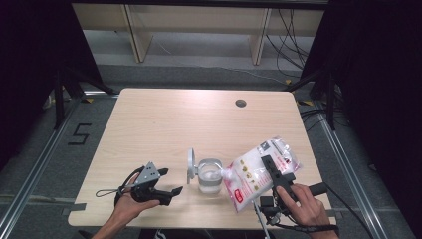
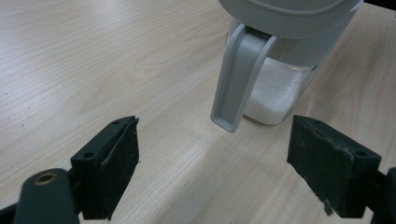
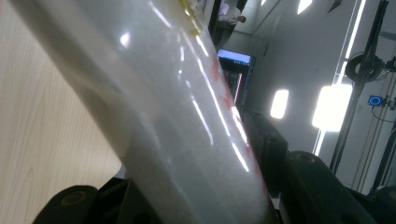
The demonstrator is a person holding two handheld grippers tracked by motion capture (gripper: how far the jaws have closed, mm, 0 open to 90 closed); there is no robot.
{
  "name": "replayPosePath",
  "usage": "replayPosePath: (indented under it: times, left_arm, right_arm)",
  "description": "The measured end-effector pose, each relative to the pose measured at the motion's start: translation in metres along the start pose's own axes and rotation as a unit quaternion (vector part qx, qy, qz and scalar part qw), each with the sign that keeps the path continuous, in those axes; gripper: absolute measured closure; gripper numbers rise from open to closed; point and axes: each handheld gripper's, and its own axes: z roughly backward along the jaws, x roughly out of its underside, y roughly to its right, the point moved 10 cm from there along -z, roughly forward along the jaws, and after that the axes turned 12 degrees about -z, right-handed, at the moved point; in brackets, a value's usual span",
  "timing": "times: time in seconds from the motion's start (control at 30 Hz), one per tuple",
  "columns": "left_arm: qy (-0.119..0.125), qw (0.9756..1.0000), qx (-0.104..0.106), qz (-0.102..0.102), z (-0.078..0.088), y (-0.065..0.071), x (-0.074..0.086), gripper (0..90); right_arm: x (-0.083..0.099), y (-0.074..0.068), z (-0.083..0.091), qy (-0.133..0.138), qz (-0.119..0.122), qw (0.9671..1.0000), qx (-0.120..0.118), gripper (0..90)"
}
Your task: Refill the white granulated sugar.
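The right gripper (image 1: 276, 175) was clamped on a bag (image 1: 259, 172) of white granules, tilted so its long axis ran from 2 o'clock down to 8 o'clock, the lower corner over the open jar (image 1: 209, 175) near the front of the surface (image 1: 164, 124). The jar stood at 9 o'clock from that gripper. The left gripper (image 1: 166, 184), jaws apart and empty, lay at the jar's 9 o'clock, facing its raised lid (image 2: 238, 77).

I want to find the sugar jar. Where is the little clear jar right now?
In the high view, the jar stands near the table's front edge, between the left gripper and the tilted bag.
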Motion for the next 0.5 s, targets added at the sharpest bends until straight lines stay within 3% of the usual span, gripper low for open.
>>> replayPosePath:
  times: [0.27, 0.33, 0.43, 0.5]
  left_arm:
    - [0.003, 1.0, -0.002, -0.001, 0.0, -0.0002, -0.0005, 16.3]
    - [0.003, 1.0, -0.001, 0.0, -0.0001, -0.0001, -0.0005, 16.2]
    - [0.003, 1.0, -0.001, 0.001, -0.0002, 0.0001, -0.0004, 16.3]
    - [0.003, 1.0, -0.001, 0.001, -0.0002, 0.0, -0.0004, 16.3]
  right_arm:
    - [-0.0017, 0.001, -0.0001, 0.005, 0.0, 1.0, 0.001, 65.8]
    - [-0.004, 0.0043, -0.0005, 0.01, 0.025, 0.9996, 0.002, 65.9]
    - [-0.0026, 0.003, -0.0002, 0.007, 0.013, 0.9999, 0.002, 65.9]
    - [0.0015, -0.0014, 0.0012, -0.005, -0.012, 0.9999, 0.0, 65.9]
